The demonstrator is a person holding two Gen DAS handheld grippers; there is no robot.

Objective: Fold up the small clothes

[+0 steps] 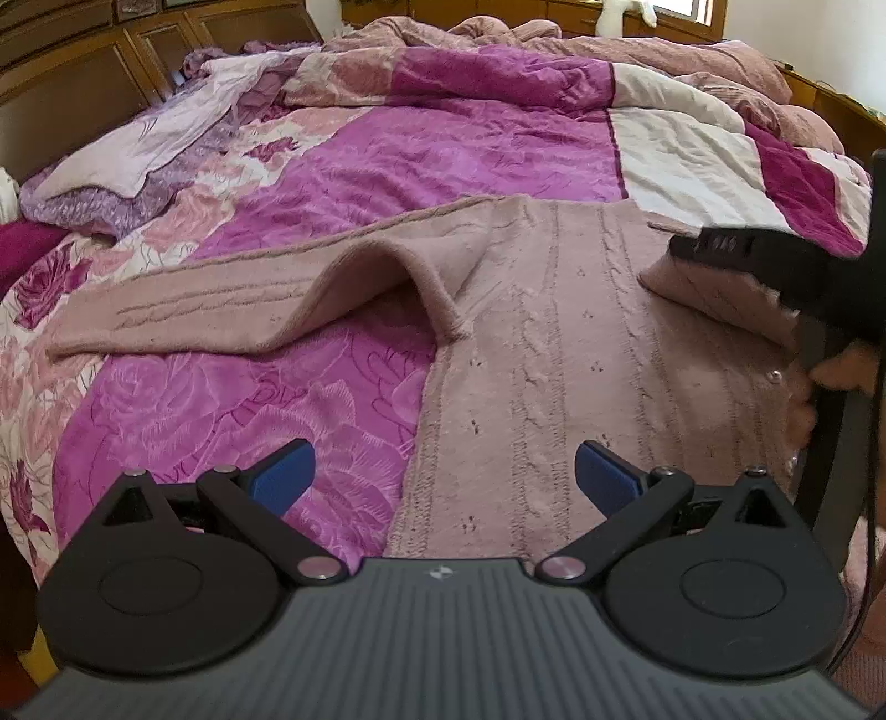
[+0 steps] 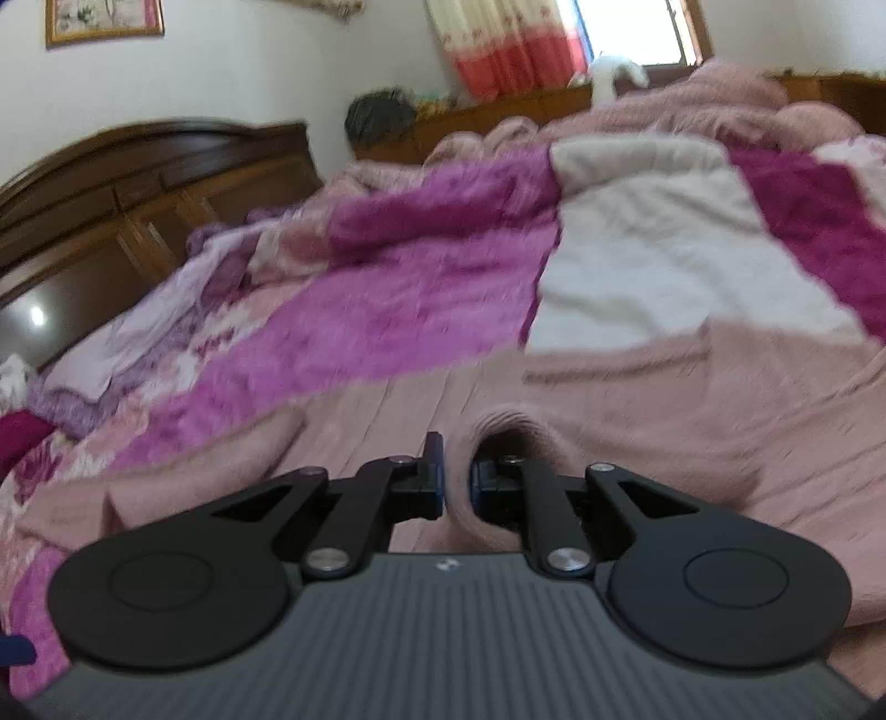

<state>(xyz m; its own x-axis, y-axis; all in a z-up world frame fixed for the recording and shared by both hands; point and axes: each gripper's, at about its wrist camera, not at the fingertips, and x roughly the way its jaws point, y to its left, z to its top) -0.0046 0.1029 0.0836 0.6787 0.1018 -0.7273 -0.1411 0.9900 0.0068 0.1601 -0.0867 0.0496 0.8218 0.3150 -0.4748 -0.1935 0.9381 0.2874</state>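
From the left wrist: a dusty-pink knitted sweater (image 1: 554,343) lies spread on the bed (image 1: 387,155), one sleeve (image 1: 221,310) stretched out unfolded. The left claw (image 1: 443,476) hovers over the hem, spread wide, holding nothing. At the sweater's far side, the right claw (image 1: 714,243) carries a fold inward.

From the right wrist, blurred: the right claw (image 2: 455,482) is pinching a cuff-like fold of the sweater (image 2: 664,399). Folding looks barely begun; both sleeves and body remain.

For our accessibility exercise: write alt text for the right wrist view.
The right gripper is shut on a fold of a pink knitted sweater spread on a bed's purple floral quilt. Behind stand a dark wooden headboard and a curtained window; the picture is blurred.
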